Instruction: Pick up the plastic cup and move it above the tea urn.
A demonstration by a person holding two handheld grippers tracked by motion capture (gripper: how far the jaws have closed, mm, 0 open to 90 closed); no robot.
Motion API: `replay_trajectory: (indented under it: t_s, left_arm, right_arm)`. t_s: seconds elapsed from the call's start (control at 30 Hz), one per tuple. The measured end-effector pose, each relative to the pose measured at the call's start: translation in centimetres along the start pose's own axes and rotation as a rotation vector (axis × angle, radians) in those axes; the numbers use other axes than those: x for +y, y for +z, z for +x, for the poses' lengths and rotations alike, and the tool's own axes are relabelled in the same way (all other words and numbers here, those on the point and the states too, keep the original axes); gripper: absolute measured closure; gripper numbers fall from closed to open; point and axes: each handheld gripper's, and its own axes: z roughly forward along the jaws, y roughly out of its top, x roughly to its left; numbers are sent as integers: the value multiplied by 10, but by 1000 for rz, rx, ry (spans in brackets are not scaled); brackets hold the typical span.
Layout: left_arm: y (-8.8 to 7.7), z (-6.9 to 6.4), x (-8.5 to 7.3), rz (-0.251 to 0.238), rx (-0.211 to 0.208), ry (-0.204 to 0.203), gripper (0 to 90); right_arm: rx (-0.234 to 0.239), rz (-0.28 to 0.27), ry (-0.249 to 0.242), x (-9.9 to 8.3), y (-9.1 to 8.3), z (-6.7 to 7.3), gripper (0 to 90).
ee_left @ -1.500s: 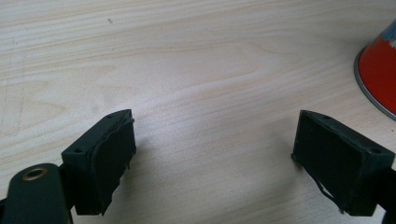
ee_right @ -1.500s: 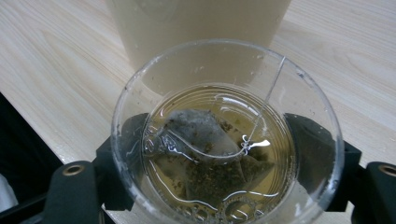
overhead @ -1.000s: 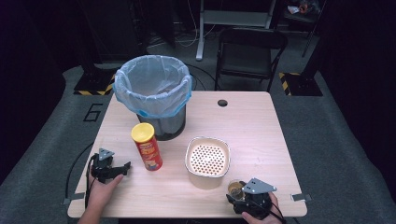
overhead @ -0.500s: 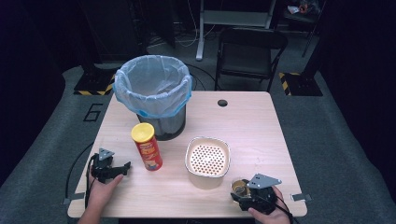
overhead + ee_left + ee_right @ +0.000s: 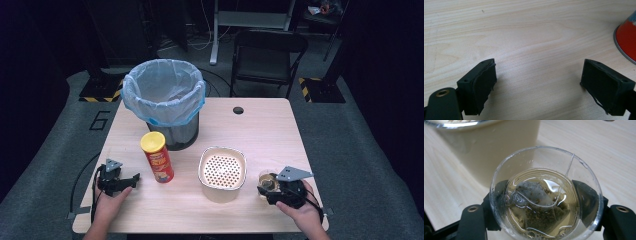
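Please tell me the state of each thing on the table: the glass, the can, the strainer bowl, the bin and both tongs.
Glass: upright, holds liquid and a tea bag, gripped.
Right tongs: shut on the glass.
Left tongs: open, nothing between.
Can: upright, lid on.
Strainer bowl: upright.
Bin: upright, lined with a bag.

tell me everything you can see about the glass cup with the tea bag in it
The glass cup is small, round and clear, upright, with pale yellowish tea low in it. A soaked tea bag with dark leaves lies sunk in the liquid, and its thin string runs up to the rim. The right gripper has its black jaws on opposite sides of the cup, pressing on it. It sits near the table's front right, just right of a cream container with a perforated insert, close to it but apart.
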Motion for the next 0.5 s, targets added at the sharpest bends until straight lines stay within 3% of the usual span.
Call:
replay_trajectory:
  t_s: [0.27, 0.5]
  left_arm:
    - [0, 0, 0, -1, 0, 1, 124]
    - [0, 0, 0, 0, 0, 0, 124]
  right_arm:
    - [-19, -26, 14, 21, 7, -26, 325]
    - [-47, -11, -61, 47, 17, -47, 327]
